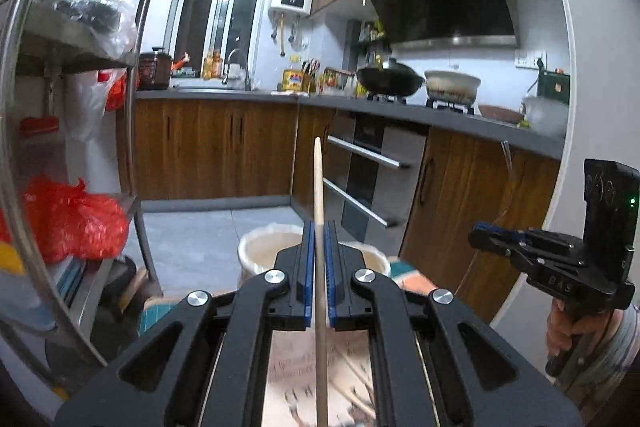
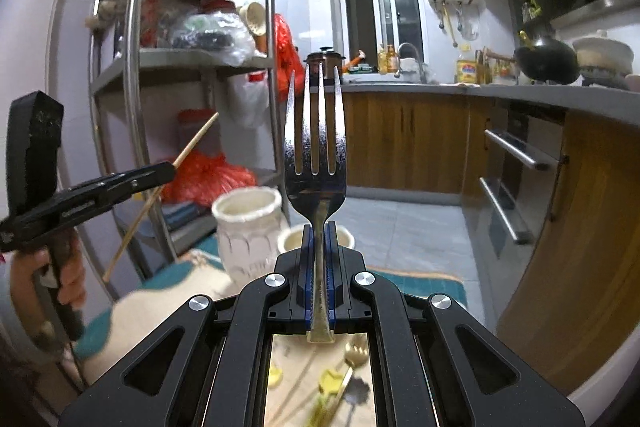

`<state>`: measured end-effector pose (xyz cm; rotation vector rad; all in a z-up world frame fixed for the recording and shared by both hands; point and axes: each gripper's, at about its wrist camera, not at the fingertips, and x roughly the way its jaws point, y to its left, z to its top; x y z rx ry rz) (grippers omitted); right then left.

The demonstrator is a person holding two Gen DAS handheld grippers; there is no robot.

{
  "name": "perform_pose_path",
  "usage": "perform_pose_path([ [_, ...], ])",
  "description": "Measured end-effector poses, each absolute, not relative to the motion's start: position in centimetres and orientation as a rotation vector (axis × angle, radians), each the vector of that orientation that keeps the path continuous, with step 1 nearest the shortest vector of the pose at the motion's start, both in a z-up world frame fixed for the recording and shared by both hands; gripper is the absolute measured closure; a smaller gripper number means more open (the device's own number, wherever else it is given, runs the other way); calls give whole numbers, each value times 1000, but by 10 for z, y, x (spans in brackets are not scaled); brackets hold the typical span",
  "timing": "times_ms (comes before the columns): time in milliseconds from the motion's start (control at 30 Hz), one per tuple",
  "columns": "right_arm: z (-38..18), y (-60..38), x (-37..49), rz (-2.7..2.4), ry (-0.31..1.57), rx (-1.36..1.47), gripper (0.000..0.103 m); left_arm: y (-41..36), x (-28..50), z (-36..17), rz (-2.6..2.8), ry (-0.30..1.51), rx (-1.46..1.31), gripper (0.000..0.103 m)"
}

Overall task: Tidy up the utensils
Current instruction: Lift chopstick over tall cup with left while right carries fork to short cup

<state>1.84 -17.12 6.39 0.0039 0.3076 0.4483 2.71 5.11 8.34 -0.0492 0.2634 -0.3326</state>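
My left gripper [image 1: 319, 231] is shut on a pale wooden chopstick [image 1: 319, 183] that runs straight up between its blue pads. In the right wrist view the same chopstick [image 2: 196, 139] sticks out slanted from the left gripper [image 2: 170, 169]. A steel fork [image 2: 315, 131] stands with its tines up, its handle clamped in my right gripper [image 2: 319, 233]. The right gripper [image 1: 478, 230] appears at the right of the left wrist view, held by a hand [image 1: 568, 327]. Two cream ceramic holders [image 2: 248, 231] [image 2: 296, 239] stand just beyond the fingertips. More utensils [image 2: 340, 383] lie blurred on the mat below.
A metal shelf rack [image 2: 200, 67] with bags stands at the left. Wooden cabinets and a grey counter [image 1: 440, 113] with a wok [image 1: 390, 77] and a pot run along the back and right. A teal and cream mat [image 2: 420, 285] covers the table.
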Motion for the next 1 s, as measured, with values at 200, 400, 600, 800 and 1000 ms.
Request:
perform_pose_path([
  [200,87,-167,45,465,262,58,97,50,69,109,-330,195,-67,98],
  [400,99,-161,75,469,229,87,97,44,115,118,-302,182,-100,98],
  [600,81,-153,104,473,289,86,97,36,156,102,-215,185,-75,98],
  [800,51,-143,121,477,380,73,97,37,165,80,-175,190,-43,98],
  [1000,31,-132,130,480,472,53,97,43,146,63,-181,229,-55,98],
])
